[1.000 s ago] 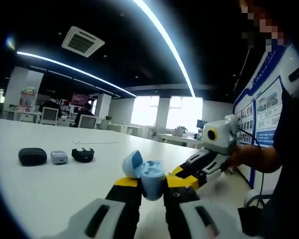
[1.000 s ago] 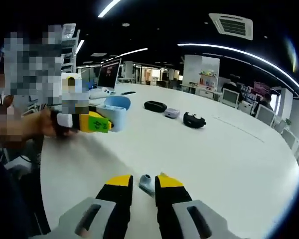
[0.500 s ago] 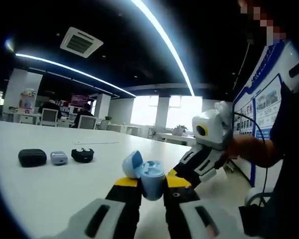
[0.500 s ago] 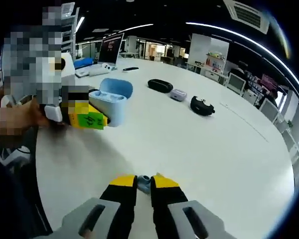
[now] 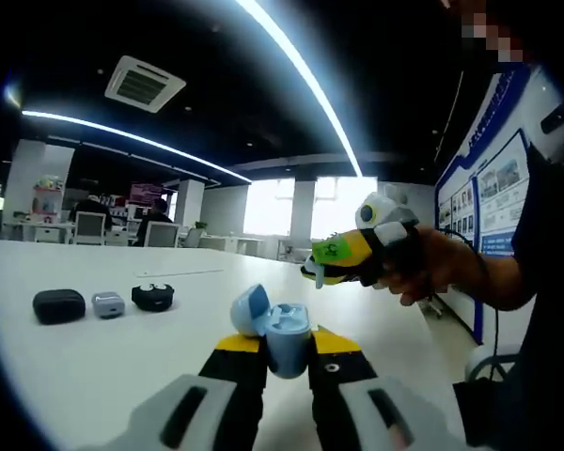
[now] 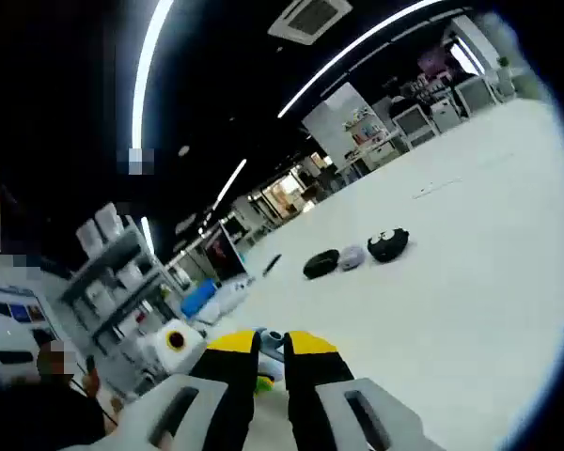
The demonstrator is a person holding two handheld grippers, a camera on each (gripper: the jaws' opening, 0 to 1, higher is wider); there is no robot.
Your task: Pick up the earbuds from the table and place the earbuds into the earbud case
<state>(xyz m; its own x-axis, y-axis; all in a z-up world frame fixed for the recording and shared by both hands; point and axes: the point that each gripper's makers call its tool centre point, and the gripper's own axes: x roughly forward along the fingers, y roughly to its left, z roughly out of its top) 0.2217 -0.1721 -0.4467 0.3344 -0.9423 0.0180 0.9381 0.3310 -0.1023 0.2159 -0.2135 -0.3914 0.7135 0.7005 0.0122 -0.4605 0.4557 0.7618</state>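
Blue earbud case (image 5: 280, 331) gripped in left tongs (image 5: 287, 348); right tongs (image 6: 272, 343) pinch earbud (image 6: 271, 340)

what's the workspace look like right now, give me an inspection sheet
surface: white table, bare near the grippers
job's things: open light blue earbud case clamped between the left gripper jaws, lid up; a small grey-blue earbud pinched at the right gripper tips
clutter: three other cases in a row on the table: black case, grey case, open black case
grippers: left shut on the case; right shut on the earbud, lifted off the table in a hand
cables: one dark cable by the person's forearm
surroundings: open office, ceiling light strips, shelving, wall posters
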